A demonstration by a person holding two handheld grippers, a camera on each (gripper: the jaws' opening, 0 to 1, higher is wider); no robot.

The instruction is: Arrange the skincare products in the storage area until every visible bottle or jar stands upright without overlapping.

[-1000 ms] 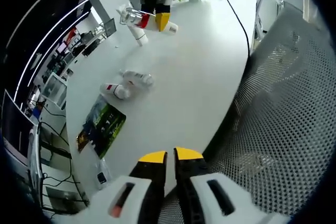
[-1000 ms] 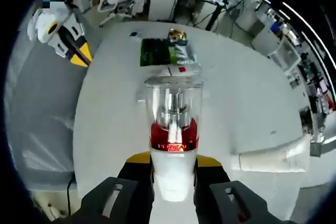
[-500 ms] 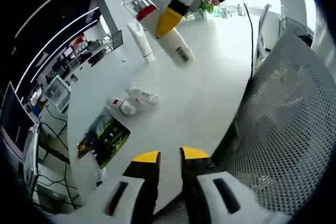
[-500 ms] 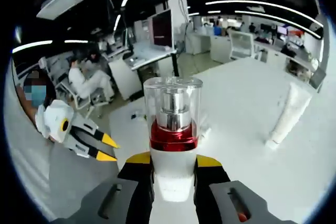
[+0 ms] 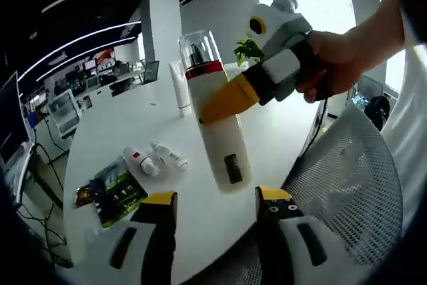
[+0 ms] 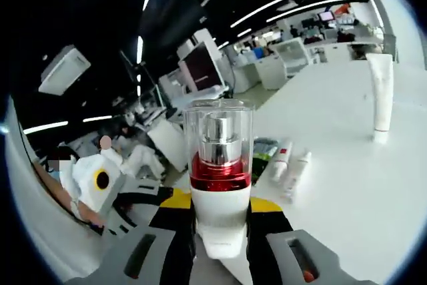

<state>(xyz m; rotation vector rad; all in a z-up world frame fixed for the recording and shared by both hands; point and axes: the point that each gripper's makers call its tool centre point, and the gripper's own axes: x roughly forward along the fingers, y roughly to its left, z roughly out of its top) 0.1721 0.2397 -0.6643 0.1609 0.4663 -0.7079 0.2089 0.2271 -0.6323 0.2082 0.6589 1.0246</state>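
My right gripper, seen in the right gripper view, pinches a white pump bottle by its lower body, the yellow-tipped jaws pressed against both sides. The bottle stands upright between the jaws, with a red collar and a clear cap over a silver pump. In the left gripper view the same right gripper comes in from the right, held in my hand, and carries the bottle tilted in the air above the white table, its base toward my left gripper. My left gripper is spread wide, its two yellow-tipped jaws well apart and holding nothing; the bottle's base hangs just above the gap between them.

On the table in the left gripper view, two small white bottles lie on their sides just beside each other, one with a red mark. Near them lies a flat green and dark packet. A white tube stands upright on its cap farther back, partly behind the held bottle. A green plant stands at the far edge, and a mesh chair back sits beside the table on the right.

In the right gripper view the tube stands upright on the table at the right, well apart from the two lying bottles. My left gripper shows at the lower left
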